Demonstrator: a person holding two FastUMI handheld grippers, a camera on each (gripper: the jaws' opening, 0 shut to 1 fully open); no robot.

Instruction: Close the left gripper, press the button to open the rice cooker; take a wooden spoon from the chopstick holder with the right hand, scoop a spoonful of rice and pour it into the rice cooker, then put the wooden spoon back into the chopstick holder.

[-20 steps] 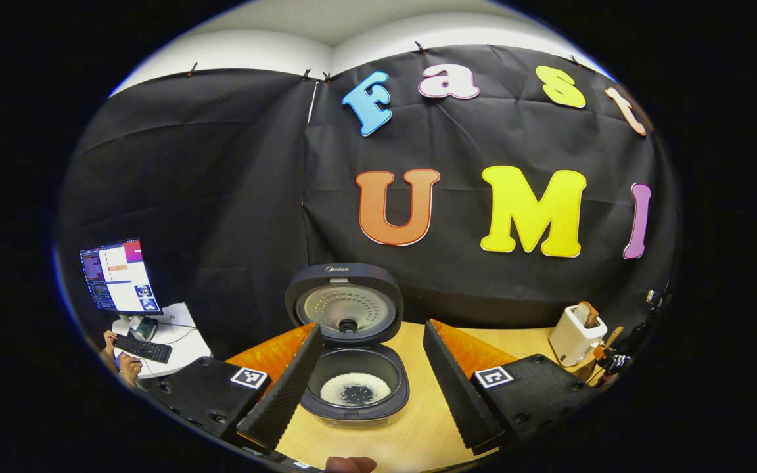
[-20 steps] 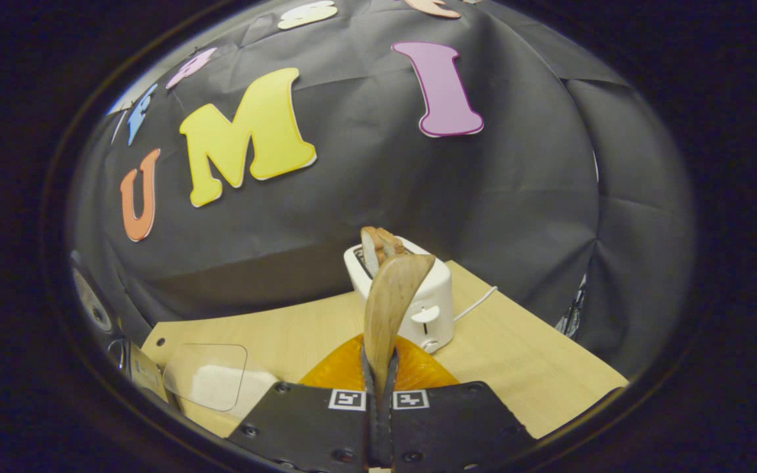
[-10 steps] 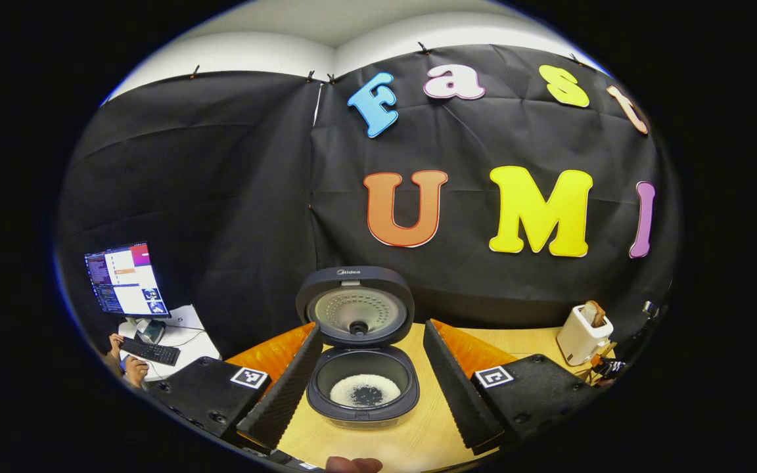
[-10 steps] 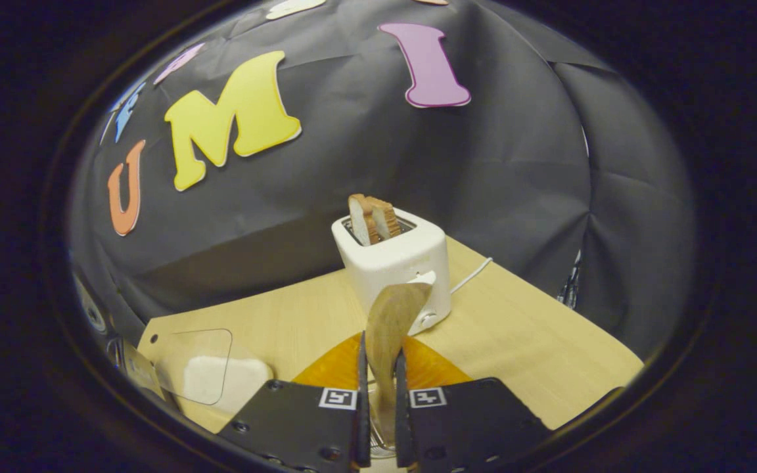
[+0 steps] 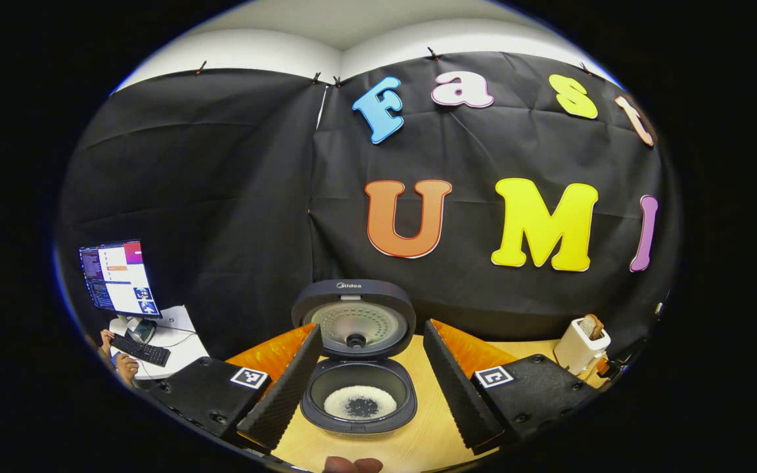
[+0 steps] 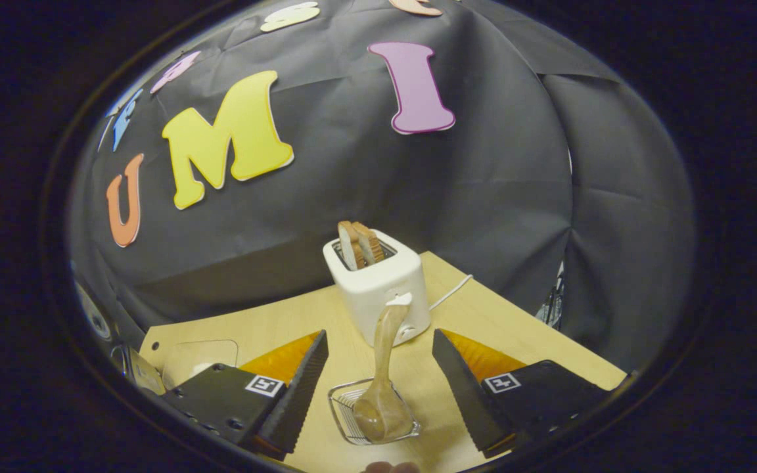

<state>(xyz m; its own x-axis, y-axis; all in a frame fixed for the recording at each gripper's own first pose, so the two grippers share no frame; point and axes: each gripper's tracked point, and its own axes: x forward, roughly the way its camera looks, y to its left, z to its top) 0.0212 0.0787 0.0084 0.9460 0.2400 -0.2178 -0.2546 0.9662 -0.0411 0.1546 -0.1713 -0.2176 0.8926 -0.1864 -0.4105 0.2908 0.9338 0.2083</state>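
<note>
The right tool (image 6: 378, 387) now stands with its fingers spread wide and holds nothing. Half a second ago those fingers were nearly closed around the wooden spoon (image 6: 382, 378); now the spoon stands free between them, resting in the wire chopstick holder (image 6: 347, 402) on the wooden worktop (image 6: 483, 315). One end of the spoon sits down in the holder and the other leans up toward the white toaster (image 6: 378, 286) just behind it, which has slices of bread (image 6: 360, 244) poking out of its slots. A clear plastic container (image 6: 198, 358) with rice sits at the left of the right gripper view.

The left tool (image 5: 372, 384) is also open wide and empty, hovering in front of the rice cooker (image 5: 359, 387). The cooker's lid (image 5: 354, 318) is raised, and white rice (image 5: 360, 402) lies in the dark inner pot.

The release suggests the spoon has been returned, so the task looks essentially complete, with only the right tool's withdrawal left. Backing away carefully matters, since a brush against the leaning spoon could tip it out of the holder.
</note>
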